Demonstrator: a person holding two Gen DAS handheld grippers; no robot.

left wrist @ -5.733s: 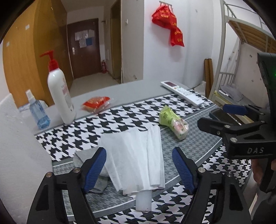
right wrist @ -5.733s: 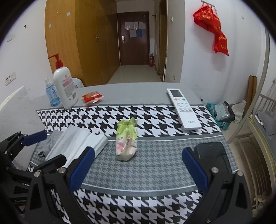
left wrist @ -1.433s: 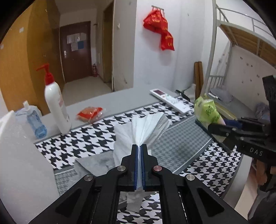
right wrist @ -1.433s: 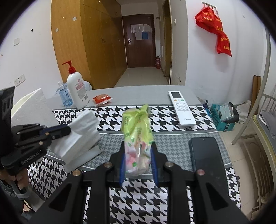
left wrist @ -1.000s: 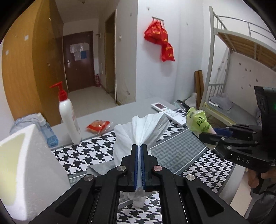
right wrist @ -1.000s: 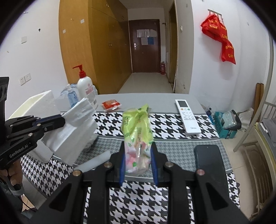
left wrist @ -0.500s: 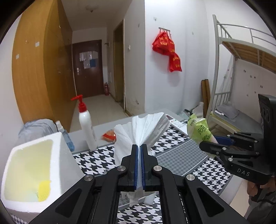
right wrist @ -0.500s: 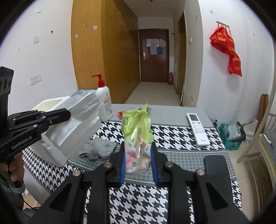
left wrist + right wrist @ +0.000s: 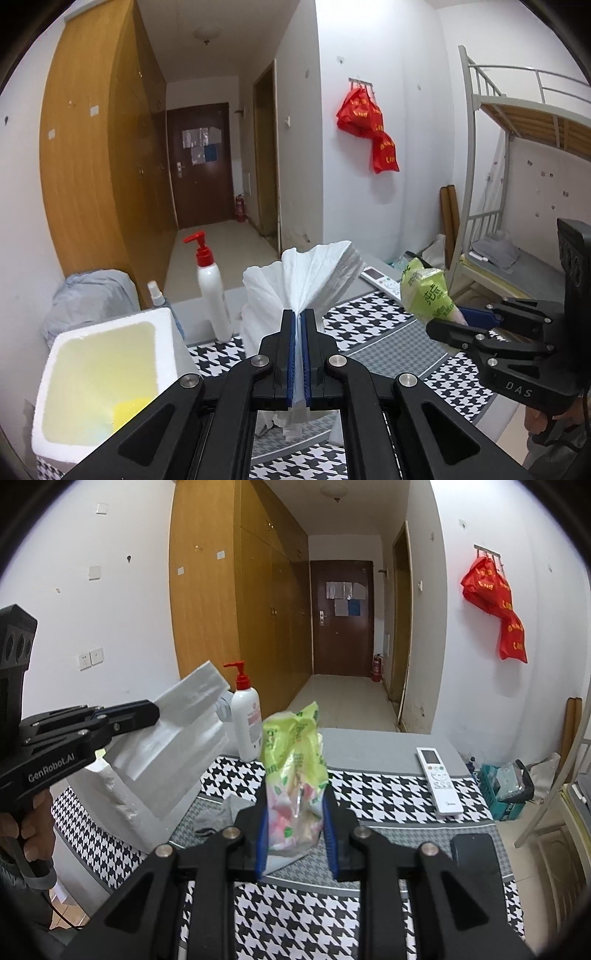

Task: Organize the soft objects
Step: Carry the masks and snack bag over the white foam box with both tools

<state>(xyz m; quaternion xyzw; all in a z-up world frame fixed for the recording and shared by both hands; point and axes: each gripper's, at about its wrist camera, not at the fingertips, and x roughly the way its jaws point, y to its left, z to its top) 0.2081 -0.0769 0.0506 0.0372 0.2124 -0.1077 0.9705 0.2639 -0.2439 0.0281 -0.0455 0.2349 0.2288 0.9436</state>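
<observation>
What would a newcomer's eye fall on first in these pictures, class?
The white tissue stack fanning out of the shut left hand-held gripper, above the checked tablecloth. Next, the green snack bag upright in the right hand-held gripper, and the white foam box at lower left.

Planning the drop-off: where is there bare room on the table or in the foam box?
Free: the grey-checked strip between the snack bag in the right gripper and the phone; the plain grey tabletop behind the remote; most of the foam box. Crowded: the left end by the pump bottle, grey cloth and box.
</observation>
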